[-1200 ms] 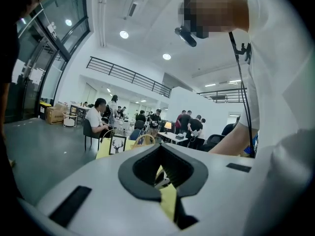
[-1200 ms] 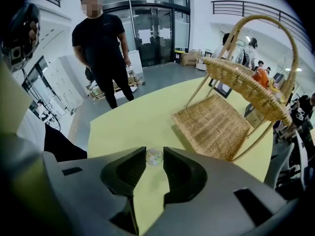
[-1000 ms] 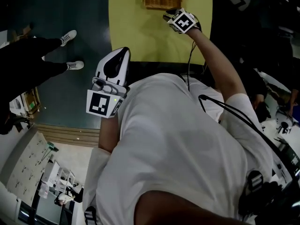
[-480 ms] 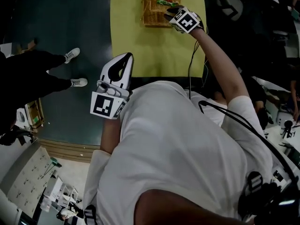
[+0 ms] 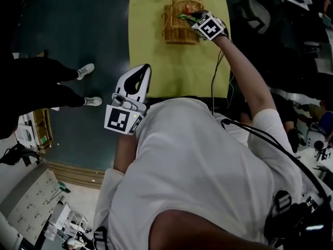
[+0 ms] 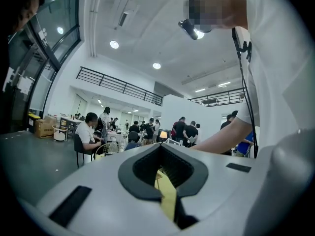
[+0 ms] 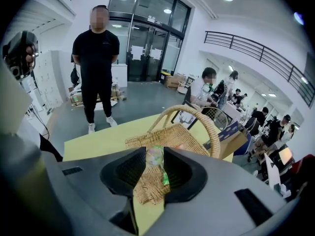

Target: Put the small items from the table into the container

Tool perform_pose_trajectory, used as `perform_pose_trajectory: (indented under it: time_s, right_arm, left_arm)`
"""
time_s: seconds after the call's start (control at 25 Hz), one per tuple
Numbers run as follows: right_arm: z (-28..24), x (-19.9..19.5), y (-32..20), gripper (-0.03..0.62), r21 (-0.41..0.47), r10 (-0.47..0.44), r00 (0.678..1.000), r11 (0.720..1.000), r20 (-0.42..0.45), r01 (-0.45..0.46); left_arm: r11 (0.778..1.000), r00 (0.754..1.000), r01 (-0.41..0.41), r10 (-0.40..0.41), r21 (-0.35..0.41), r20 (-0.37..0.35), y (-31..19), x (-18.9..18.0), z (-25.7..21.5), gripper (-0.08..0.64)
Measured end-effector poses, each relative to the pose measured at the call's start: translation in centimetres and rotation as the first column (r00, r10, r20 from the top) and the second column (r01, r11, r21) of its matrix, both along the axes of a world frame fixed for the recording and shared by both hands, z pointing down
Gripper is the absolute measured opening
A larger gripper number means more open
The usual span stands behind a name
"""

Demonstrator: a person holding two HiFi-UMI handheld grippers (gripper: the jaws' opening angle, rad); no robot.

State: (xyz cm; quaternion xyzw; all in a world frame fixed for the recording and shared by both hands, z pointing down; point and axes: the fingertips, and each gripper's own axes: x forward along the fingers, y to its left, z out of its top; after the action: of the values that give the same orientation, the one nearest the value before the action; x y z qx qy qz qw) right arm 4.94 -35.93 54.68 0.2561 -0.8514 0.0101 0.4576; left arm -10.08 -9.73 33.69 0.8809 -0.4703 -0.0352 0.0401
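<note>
Head view: the right gripper point(image 5: 190, 19) is seen at upper centre, above the wicker basket point(image 5: 176, 33) on the yellow table point(image 5: 156, 61); the left gripper point(image 5: 142, 69) is shown at centre left. Left gripper view: jaws are drawn together, nothing between. Right gripper view: at lower centre, a small translucent green item point(image 7: 153, 158) is clamped between the jaws, over the basket.

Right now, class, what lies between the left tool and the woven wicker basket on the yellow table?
Only bare yellow table separates the left tool from the woven wicker basket; the head view shows it.
</note>
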Motion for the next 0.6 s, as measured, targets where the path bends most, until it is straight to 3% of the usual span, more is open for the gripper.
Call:
perform_pose_trajectory:
  time_s: [0.2, 0.6]
  right_arm:
    - [-0.9, 0.4, -1.5, 0.160, -0.001, 0.083, 0.994, 0.997, 0.066, -0.083]
    - [-0.5, 2.1, -0.7, 0.166, 0.005, 0.114, 0.992, 0.993, 0.060, -0.115]
  left_arm:
    - [1.000, 1.000, -0.010, 0.010, -0.003, -0.002, -0.6, 0.1, -0.5, 0.008]
    - [0.999, 0.999, -0.050, 0.050, -0.010, -0.007, -1.0, 0.8, 0.1, 0.008]
